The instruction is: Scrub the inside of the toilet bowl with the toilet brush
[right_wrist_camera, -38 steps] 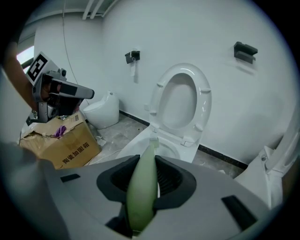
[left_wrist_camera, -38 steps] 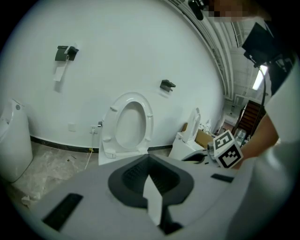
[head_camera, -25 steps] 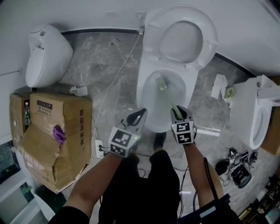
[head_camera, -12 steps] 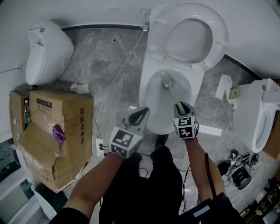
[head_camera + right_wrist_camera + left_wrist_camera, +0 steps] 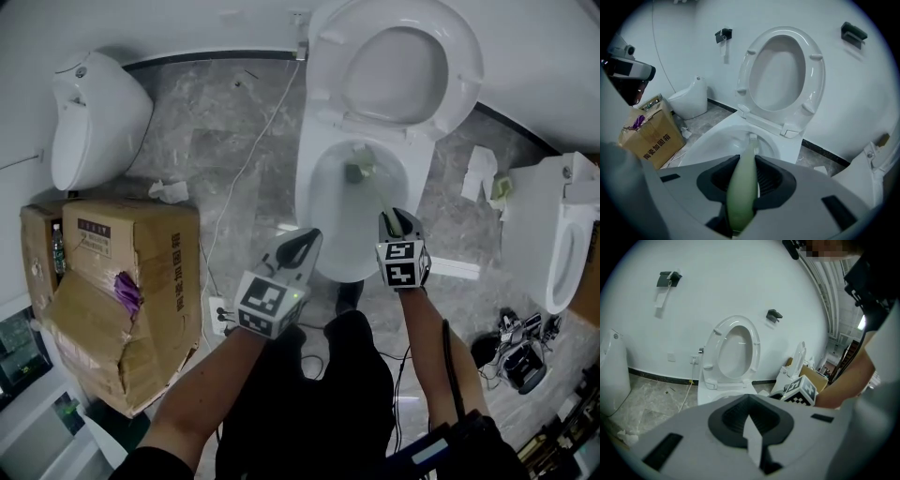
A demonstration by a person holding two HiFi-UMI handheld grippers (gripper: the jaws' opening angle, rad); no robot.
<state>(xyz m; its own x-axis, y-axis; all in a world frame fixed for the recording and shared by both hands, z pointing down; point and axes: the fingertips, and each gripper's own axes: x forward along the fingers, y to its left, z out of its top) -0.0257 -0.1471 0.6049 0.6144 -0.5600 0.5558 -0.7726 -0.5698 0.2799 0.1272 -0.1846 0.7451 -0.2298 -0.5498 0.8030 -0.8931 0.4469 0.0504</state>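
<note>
Quick update from the remote seat: my right claw [image 5: 397,221] is clenching the pale green handle of the toilet brush [image 5: 743,187], and compared with a second ago it's drifting a touch to its own right, so it's now sitting over the near-right edge of the toilet bowl [image 5: 323,202]. The brush head [image 5: 355,172] is ahead of that claw and slightly to its left, down inside the far end of the bowl below the raised seat [image 5: 394,75]. Half a second back the head was looking stretched out along the back wall; now it's looking more bunched up in nearly the same spot, so I'm guessing the bristles are turning or pressing there rather than travelling, meaning the scrubbing is going on but is only covering the far part so far. The head camera is shifting a bit too, so I'm not reading much into small offsets. My left claw [image 5: 300,246] is staying closed on nothing, hanging left of the right one by the bowl's front rim, same as before.
</note>
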